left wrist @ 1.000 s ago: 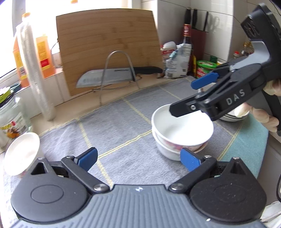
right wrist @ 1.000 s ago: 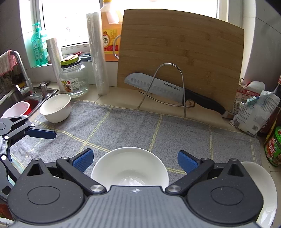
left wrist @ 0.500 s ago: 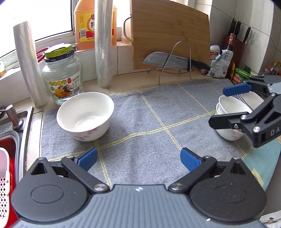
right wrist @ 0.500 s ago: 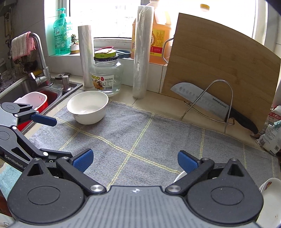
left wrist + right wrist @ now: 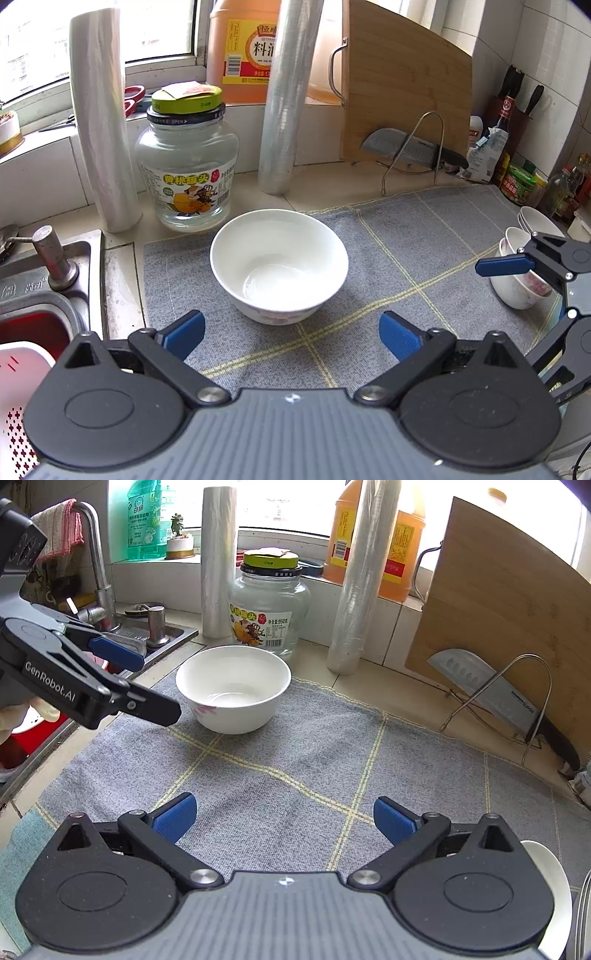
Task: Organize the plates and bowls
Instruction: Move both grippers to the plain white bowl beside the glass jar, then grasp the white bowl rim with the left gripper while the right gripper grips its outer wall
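The left gripper [image 5: 291,330] has swung over from the stacked bowls [image 5: 519,284] and now faces the lone white bowl [image 5: 279,269] on the grey mat [image 5: 406,236], jaws wide and empty, while the right gripper [image 5: 282,818] hangs back equally agape, so I reckon this one's next for the stack.

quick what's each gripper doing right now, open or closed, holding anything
Left gripper: open, empty, facing the white bowl.
Right gripper: open, empty, over the grey mat.
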{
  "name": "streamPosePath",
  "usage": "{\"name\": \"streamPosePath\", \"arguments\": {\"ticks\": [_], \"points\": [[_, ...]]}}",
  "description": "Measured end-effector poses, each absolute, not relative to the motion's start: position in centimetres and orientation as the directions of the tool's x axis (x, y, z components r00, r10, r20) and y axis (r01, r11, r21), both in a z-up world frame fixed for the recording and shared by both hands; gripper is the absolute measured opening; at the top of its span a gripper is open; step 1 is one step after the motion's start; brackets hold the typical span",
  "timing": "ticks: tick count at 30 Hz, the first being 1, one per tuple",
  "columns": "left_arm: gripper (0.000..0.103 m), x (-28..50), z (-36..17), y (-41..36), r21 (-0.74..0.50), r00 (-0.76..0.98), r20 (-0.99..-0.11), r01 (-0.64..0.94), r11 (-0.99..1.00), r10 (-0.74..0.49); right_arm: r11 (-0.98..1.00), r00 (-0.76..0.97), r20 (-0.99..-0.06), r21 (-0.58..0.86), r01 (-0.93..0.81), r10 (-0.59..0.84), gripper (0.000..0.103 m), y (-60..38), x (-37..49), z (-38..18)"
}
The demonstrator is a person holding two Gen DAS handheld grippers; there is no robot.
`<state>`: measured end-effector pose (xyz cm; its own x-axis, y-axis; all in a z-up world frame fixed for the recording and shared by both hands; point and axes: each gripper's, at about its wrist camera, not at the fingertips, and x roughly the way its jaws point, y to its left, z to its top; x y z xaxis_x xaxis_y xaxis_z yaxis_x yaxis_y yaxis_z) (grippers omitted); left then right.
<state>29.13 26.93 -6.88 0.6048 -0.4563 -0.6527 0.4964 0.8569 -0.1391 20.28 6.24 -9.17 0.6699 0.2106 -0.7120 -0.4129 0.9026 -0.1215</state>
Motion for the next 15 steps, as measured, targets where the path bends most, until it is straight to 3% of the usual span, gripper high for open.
{"name": "streamPosePath", "arguments": {"ticks": [15], "points": [[0.1,36.7,-7.6,25.4,-0.217,0.514,-0.713,0.485,0.847,-0.477,0.847,0.628,-0.722,-0.112,-0.52,0.29,0.103,9.5,25.3,-11.8]]}}
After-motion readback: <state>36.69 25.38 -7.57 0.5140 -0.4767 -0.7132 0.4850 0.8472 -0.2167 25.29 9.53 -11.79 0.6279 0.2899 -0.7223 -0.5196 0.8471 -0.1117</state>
